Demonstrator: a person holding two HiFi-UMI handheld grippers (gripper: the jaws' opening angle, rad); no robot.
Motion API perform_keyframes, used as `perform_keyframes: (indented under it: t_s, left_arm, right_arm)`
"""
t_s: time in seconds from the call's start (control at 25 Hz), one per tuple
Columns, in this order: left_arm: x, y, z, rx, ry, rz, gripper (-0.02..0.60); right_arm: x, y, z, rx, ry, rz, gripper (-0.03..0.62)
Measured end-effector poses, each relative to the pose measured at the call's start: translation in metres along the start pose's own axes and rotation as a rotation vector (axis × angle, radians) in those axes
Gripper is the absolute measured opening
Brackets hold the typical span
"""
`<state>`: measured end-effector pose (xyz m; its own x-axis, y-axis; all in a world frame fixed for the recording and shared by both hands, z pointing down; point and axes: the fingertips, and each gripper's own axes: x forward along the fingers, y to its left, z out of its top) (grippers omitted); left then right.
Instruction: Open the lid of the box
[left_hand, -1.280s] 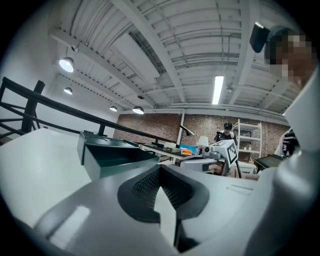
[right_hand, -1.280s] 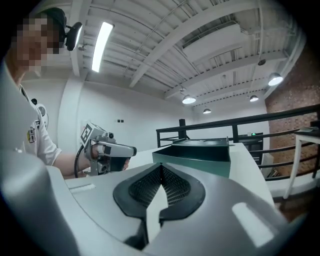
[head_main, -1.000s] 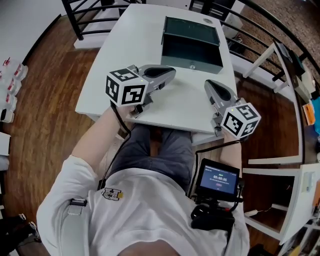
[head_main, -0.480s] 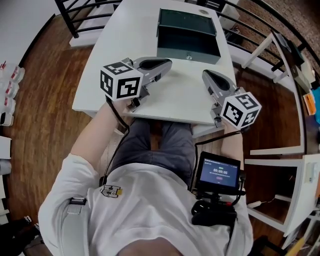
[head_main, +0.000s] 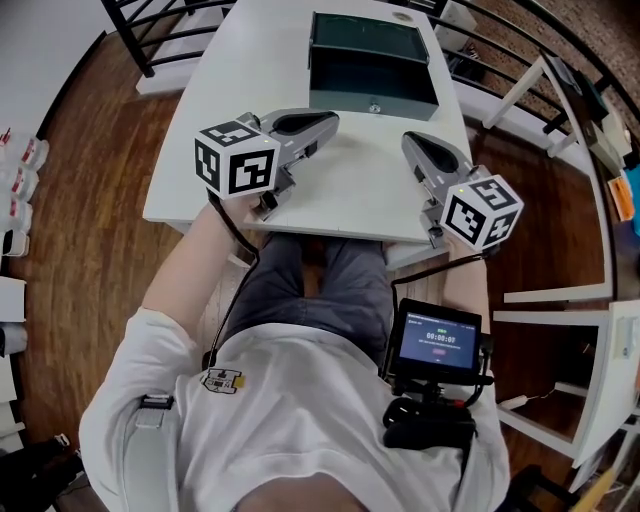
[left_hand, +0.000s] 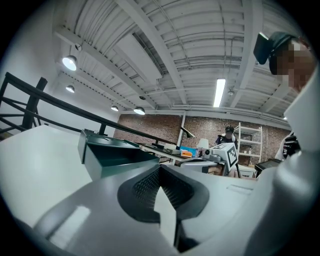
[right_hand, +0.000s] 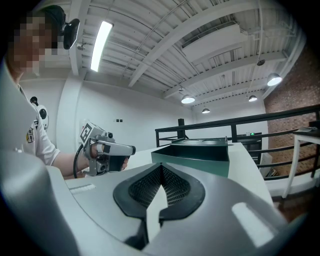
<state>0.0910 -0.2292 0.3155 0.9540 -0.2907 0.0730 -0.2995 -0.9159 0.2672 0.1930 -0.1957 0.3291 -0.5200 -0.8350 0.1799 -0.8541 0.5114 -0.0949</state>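
Dark green box (head_main: 372, 92) sits at the far middle of the white surface (head_main: 250, 80), front face with a small lock toward the person. Lid (head_main: 365, 36) is already up, swung back along the far edge, and the dark inside shows. Exact lid angle is not clear.

Left claw (head_main: 333, 122) is held over the surface near the box's front left corner, apart from the box. Its jaws are pressed together at the tips with nothing between them. Its marker cube is toward the person.

Right claw (head_main: 408, 142) is held over the surface just short of the box's front right corner, also apart from the box. Its jaws are closed tip to tip and empty.

Both claws point toward the box, one on each side, well apart from each other. The right gripper view shows the left claw held in a hand, with the box to that claw's right.

Small screen unit (head_main: 435, 345) hangs at the person's waist. Wood floor (head_main: 90, 250) surrounds the surface, and a black railing (head_main: 150, 40) runs behind it.
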Motion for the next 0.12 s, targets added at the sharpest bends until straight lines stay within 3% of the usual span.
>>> perform_keyframes:
  t_s: [0.12]
  left_arm:
    - [0.0006,0.0013,0.0011,-0.003,-0.005,0.0,0.0]
  right_arm:
    - [0.0012,-0.0011,0.0007,-0.002,-0.002,0.002,-0.002]
